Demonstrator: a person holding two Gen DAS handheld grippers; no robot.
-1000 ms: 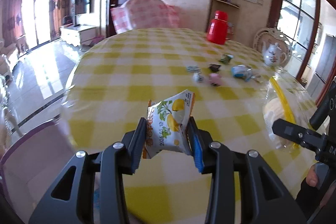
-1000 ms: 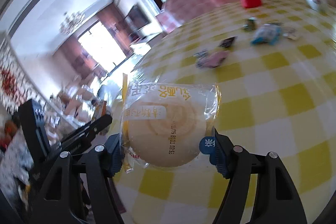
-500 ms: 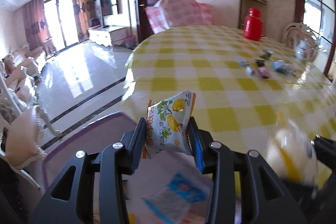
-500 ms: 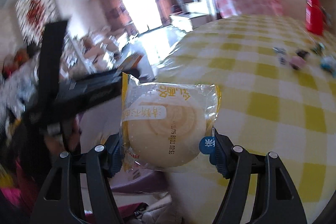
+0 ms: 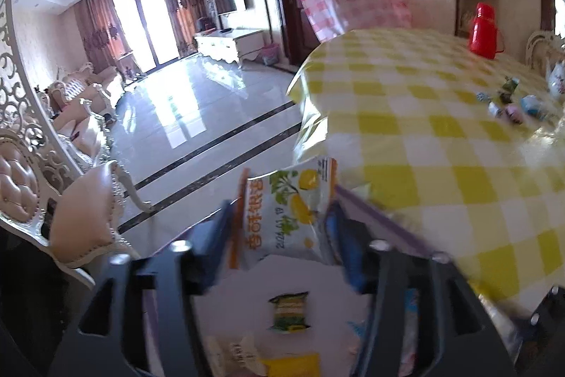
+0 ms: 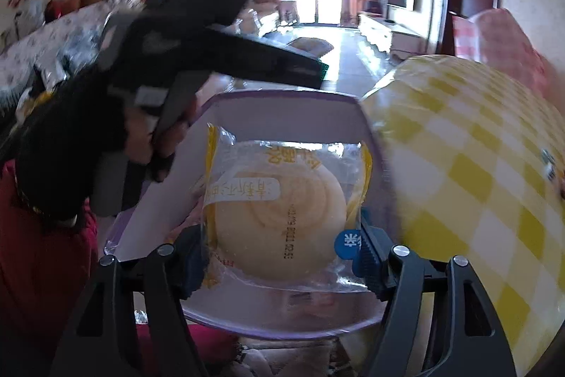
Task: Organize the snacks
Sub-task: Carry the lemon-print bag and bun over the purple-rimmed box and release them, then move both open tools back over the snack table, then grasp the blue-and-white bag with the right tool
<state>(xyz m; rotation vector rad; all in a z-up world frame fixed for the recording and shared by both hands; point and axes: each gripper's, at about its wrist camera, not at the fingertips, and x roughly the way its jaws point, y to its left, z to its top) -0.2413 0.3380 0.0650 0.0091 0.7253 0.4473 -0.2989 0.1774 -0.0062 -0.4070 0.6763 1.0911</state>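
My left gripper [image 5: 282,235] is shut on a white lemon-print snack packet [image 5: 286,214] and holds it over a white bin with a purple rim [image 5: 381,218] beside the table. The bin holds a small green packet [image 5: 289,311] and other snacks. My right gripper [image 6: 282,249] is shut on a round pastry in a clear wrapper [image 6: 282,211] and holds it over the same bin [image 6: 282,101]. The left gripper's body [image 6: 212,34] shows above it in the right wrist view.
The table with a yellow checked cloth [image 5: 441,129] lies to the right, with several small snacks [image 5: 508,101] and a red thermos [image 5: 485,30] far back. A chair [image 5: 88,221] stands at the left. Polished floor lies beyond.
Both grippers have swung left off the table with their snacks and now hang over the bin, which has come into view below them.
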